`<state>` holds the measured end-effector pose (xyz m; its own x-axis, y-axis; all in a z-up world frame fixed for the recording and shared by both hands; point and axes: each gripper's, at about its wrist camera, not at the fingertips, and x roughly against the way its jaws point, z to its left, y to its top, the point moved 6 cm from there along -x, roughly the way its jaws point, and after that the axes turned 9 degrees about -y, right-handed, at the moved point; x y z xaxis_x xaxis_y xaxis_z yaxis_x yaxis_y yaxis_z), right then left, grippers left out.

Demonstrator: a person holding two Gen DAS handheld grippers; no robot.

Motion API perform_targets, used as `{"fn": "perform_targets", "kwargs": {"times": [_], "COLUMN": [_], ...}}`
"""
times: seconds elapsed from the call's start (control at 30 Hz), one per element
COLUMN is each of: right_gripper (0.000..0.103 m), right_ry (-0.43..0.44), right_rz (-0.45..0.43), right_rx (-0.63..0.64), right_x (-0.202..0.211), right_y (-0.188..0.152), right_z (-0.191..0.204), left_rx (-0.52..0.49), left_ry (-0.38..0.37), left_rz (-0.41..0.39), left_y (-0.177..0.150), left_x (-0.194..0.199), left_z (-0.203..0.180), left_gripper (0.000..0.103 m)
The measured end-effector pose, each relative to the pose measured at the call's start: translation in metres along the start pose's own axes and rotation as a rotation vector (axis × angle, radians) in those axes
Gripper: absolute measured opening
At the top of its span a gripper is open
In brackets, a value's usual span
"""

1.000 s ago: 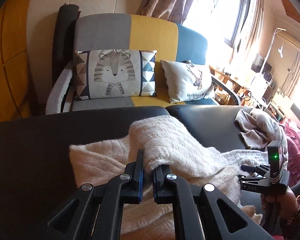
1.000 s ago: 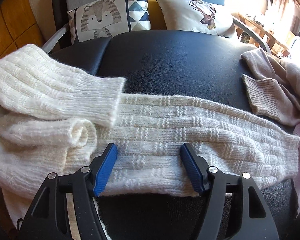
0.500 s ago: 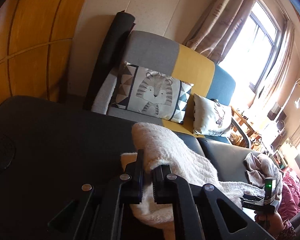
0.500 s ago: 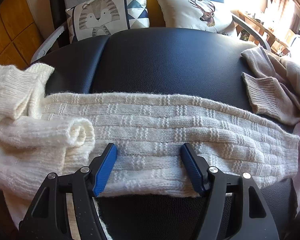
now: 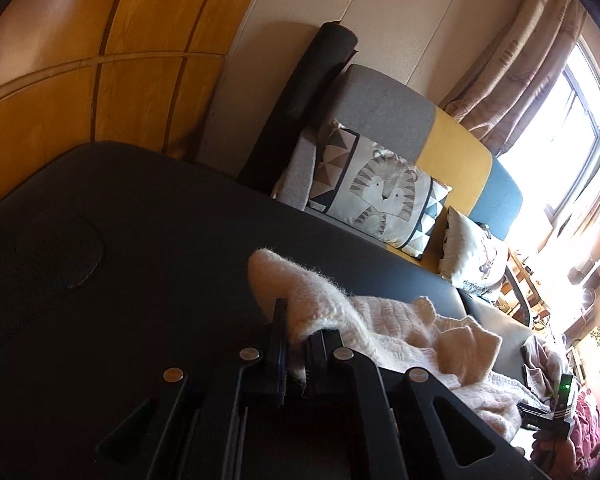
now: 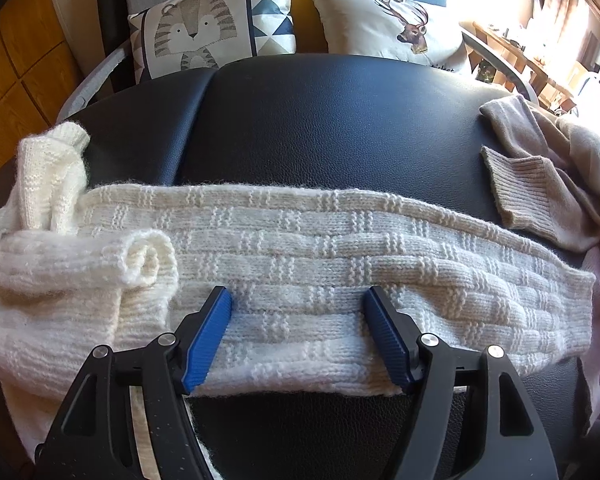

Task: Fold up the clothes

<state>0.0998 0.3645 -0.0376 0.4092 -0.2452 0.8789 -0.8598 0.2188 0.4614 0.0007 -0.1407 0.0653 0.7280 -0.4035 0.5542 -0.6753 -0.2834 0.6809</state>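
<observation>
Left gripper (image 5: 298, 334) clamped on cream sweater's (image 6: 340, 256) sleeve, drawn toward nine o'clock, likely to straighten it. Right gripper (image 6: 296, 332) wide apart, opening, astride the body, seemingly pinning it.

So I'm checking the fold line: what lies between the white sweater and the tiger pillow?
Only bare black cushion between white sweater and tiger pillow, in the right wrist view.

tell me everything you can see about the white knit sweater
The white knit sweater is cream, fuzzy wool-like knit with a ribbed block pattern. One sleeve lies flat across the black leather surface; the rest is bunched at the left. The left gripper is shut on a fold of it; the right gripper, jaws opening, straddles the sleeve.
</observation>
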Motion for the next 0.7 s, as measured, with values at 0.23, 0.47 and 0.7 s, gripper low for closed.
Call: {"fn": "perform_targets", "kwargs": {"times": [0.23,0.47,0.7], "right_gripper": [0.076,0.076,0.077], "right_ry": [-0.015,-0.024,-0.022], "right_rz": [-0.006,-0.006,-0.005], "right_rx": [-0.003,-0.004,-0.001], "right_x": [0.000,-0.001,-0.002], "right_y": [-0.001,-0.001,0.000], "right_z": [-0.001,-0.001,-0.003], "left_rx": [0.053,0.139,0.076], "left_ry": [0.077,0.173,0.203], "left_rz": [0.039,0.179,0.270], "left_y": [-0.020,-0.054,-0.078], "left_x": [-0.007,-0.028,-0.028], "left_z": [0.048,0.091,0.091], "left_gripper": [0.006,0.015,0.021]}}
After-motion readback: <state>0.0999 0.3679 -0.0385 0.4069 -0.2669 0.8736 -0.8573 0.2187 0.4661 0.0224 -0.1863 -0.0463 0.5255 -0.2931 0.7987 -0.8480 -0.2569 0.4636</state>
